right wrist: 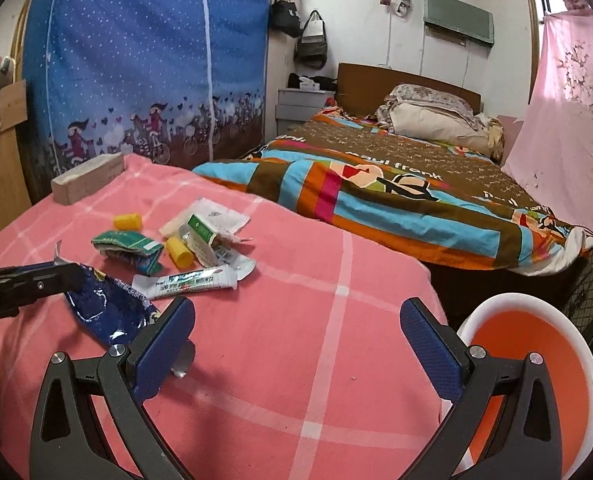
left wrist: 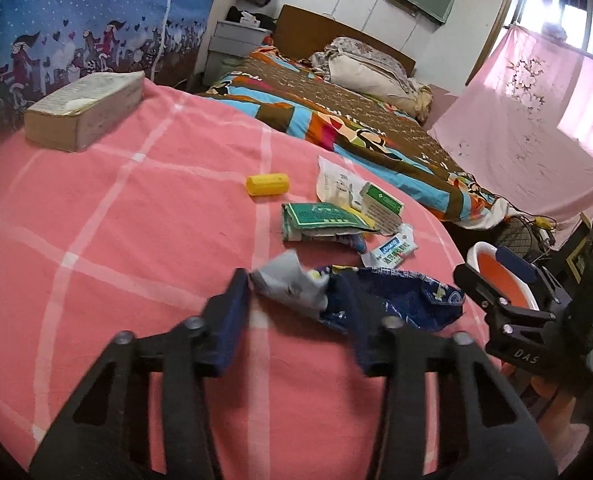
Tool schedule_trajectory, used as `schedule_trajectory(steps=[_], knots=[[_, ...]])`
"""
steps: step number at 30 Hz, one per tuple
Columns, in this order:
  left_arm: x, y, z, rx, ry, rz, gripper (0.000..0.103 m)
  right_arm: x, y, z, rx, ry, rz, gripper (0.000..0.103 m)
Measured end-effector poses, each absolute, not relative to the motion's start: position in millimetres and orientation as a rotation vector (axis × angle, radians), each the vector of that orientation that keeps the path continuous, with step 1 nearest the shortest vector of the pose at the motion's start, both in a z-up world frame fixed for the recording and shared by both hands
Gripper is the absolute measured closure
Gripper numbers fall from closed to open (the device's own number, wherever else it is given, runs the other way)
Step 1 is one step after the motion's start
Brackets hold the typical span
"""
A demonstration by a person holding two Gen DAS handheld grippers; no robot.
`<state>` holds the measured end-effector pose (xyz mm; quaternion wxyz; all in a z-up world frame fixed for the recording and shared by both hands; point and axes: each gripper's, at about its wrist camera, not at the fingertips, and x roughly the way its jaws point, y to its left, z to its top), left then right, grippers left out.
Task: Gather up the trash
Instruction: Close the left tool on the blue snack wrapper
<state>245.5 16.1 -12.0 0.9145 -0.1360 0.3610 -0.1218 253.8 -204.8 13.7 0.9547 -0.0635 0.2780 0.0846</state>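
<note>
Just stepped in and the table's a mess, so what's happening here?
A person with a gripper in each hand is clearing trash off a pink checked tablecloth. The left gripper has its fingers around a crumpled blue snack wrapper; whether they already pinch it is unclear. The right gripper is open and empty beside an orange bin. A toothpaste tube, two yellow caps, a green packet and small boxes remain.

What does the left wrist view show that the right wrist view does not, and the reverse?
Only the left wrist view: the silvery inner side of the crumpled blue foil wrapper between the left gripper fingers.

Only the right wrist view: a second yellow plastic cap, two dark bags hanging on the wall, and the open right gripper from behind.

Both: pink checked cloth, white toothpaste tube, beige tissue box, white-rimmed orange bin.
</note>
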Motion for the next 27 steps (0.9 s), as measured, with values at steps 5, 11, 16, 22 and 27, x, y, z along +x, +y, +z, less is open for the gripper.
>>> schedule_trajectory(steps=[5, 11, 16, 22, 27], knots=[[243, 22, -10, -0.307, 0.729, -0.251, 0.059, 256, -199, 13, -0.149, 0.572, 0.178, 0.000], [238, 40, -7, -0.322, 0.713, -0.212, 0.060, 257, -197, 13, -0.149, 0.577, 0.191, 0.000], [232, 68, -1, -0.303, 0.671, -0.116, 0.060, 261, -193, 12, -0.150, 0.589, 0.207, 0.000], [227, 108, -6, -0.398, 0.658, 0.039, 0.060, 267, -177, 11, -0.140, 0.614, 0.264, 0.000], [226, 124, -13, -0.489, 0.653, 0.109, 0.060, 277, -158, 7, -0.130, 0.652, 0.323, 0.000]])
